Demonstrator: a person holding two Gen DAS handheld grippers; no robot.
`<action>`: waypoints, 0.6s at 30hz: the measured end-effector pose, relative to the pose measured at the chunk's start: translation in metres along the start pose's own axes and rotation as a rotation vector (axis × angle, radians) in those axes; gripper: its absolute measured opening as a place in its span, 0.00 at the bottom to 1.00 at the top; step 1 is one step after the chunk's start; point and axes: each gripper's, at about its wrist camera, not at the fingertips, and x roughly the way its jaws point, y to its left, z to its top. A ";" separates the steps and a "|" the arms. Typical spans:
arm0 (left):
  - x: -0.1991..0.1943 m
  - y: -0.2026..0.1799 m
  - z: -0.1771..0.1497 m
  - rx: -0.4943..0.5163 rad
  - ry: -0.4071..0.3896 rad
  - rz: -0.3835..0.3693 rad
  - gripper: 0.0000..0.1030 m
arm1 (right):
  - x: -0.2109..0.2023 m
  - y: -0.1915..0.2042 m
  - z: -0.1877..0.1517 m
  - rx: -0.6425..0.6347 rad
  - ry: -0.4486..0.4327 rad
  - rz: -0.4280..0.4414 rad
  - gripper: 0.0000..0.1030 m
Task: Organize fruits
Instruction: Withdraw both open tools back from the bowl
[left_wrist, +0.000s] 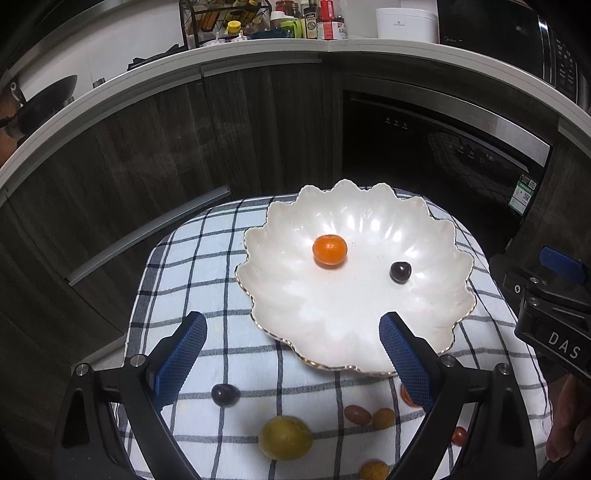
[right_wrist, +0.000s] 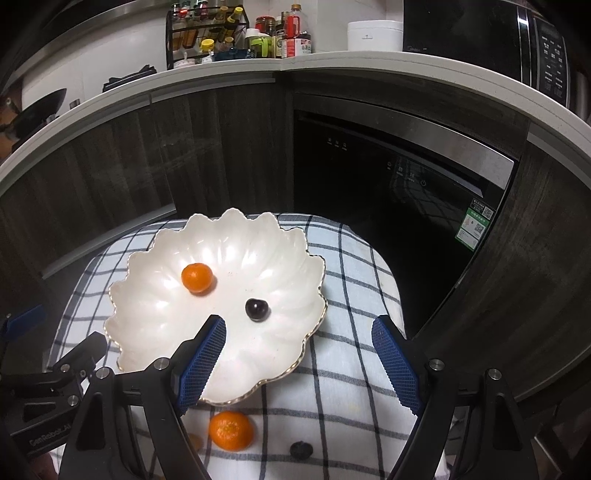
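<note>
Left wrist view: right claw's finger (left_wrist: 410, 365) half hides an orange fruit (left_wrist: 405, 395).

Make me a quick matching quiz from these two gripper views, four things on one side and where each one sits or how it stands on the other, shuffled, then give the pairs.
Things:
1. small mandarin
2. yellow-green fruit
3. dark cherry
4. right gripper

Place or state:
A. on the checked cloth, outside the dish
B. in the white scalloped dish, nearer its far rim
C. open, holding nothing
D. in the dish, nearer its right side

Pairs: 1-B, 2-A, 3-D, 4-C
</note>
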 end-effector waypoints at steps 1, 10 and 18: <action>-0.001 0.000 -0.002 -0.001 0.001 0.000 0.93 | -0.001 0.000 -0.001 -0.002 0.000 0.001 0.80; -0.007 -0.003 -0.019 -0.009 0.010 0.001 0.92 | -0.011 0.000 -0.012 -0.021 -0.006 0.000 0.80; -0.017 -0.007 -0.033 -0.022 0.012 0.005 0.92 | -0.021 -0.002 -0.025 -0.023 -0.019 0.026 0.80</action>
